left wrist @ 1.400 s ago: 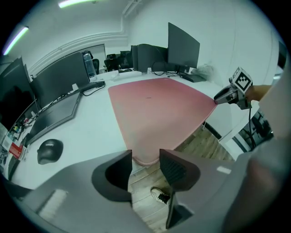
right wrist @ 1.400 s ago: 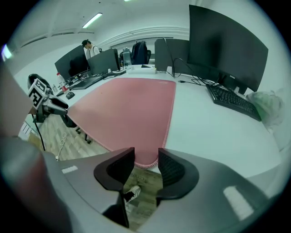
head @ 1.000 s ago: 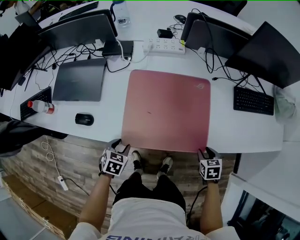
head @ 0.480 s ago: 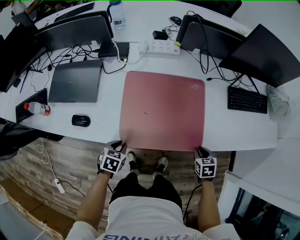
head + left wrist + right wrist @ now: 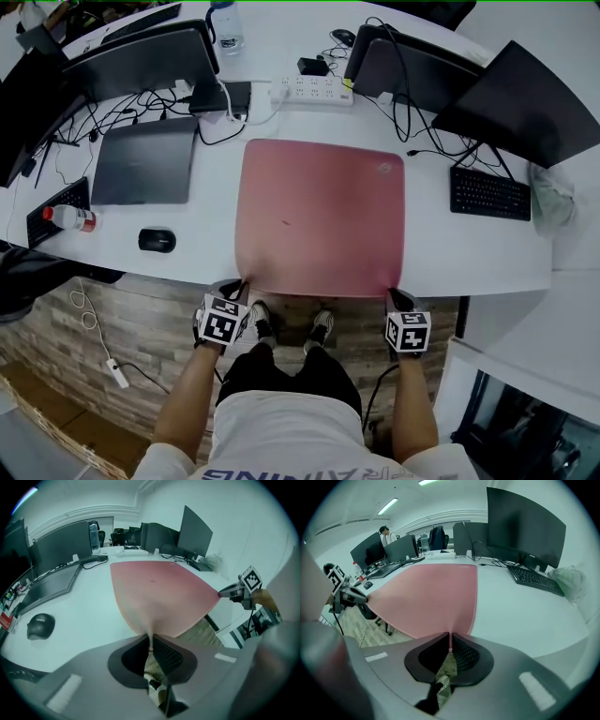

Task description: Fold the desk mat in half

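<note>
Far left of the white table (image 5: 202, 248) there's a bottle (image 5: 67, 217) with a red cap, then a black mouse (image 5: 157, 241) near the front edge and a closed grey laptop (image 5: 142, 161) further back, cables all tangled up behind it

Next is the left gripper (image 5: 150, 644). Its jaws are closing and the near left corner of the pink desk mat (image 5: 319, 216) sits right between them, with the pads pinching the thin edge. The marker cube on top shows clearly in the head view

The mat itself lies flat and unfolded in the middle of the table. Its near edge is right at the table's front edge and its far edge sits a bit short of a white power strip (image 5: 312, 90). There's a tiny logo (image 5: 382, 169) in the far right corner

The right gripper (image 5: 450, 649) is the same deal, jaws closing with the near right corner of the mat nipped between the pads. Both grippers sit just off the front of the table, one at each near corner

Right of the mat there's bare table, then a black keyboard (image 5: 489, 194), with dark monitors (image 5: 511, 108) angled along the back
</note>
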{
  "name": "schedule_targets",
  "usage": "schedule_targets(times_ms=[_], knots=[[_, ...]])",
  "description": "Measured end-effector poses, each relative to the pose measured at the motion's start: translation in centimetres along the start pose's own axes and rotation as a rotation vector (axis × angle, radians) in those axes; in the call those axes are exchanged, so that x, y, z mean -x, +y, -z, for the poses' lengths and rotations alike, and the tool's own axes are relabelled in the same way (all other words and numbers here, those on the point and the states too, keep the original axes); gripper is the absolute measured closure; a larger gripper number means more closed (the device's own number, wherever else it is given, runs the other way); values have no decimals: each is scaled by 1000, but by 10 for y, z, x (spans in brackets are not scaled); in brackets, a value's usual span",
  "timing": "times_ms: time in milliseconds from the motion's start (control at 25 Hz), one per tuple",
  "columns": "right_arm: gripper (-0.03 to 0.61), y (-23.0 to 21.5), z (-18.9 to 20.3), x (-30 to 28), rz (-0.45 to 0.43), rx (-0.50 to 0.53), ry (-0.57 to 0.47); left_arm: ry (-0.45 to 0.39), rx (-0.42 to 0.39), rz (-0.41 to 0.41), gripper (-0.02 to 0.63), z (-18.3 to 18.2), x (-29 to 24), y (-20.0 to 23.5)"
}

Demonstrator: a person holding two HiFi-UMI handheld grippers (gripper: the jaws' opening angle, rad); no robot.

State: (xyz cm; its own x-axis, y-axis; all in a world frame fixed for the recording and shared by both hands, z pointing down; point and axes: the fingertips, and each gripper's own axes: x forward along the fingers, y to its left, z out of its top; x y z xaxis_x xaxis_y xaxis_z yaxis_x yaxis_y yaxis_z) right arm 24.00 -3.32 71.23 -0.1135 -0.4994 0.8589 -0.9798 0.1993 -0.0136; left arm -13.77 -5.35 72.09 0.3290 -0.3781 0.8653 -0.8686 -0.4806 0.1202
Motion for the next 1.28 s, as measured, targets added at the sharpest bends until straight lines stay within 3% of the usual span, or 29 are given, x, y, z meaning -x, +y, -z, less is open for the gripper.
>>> schedule_targets(times_ms=[480,1280], knots=[[538,-1,-40,33,41,-52,-135,-88,50,54,586,-23,21,1],[538,0,-112,84,177,-140,-317,-272,12,140,584,-97,63,21]])
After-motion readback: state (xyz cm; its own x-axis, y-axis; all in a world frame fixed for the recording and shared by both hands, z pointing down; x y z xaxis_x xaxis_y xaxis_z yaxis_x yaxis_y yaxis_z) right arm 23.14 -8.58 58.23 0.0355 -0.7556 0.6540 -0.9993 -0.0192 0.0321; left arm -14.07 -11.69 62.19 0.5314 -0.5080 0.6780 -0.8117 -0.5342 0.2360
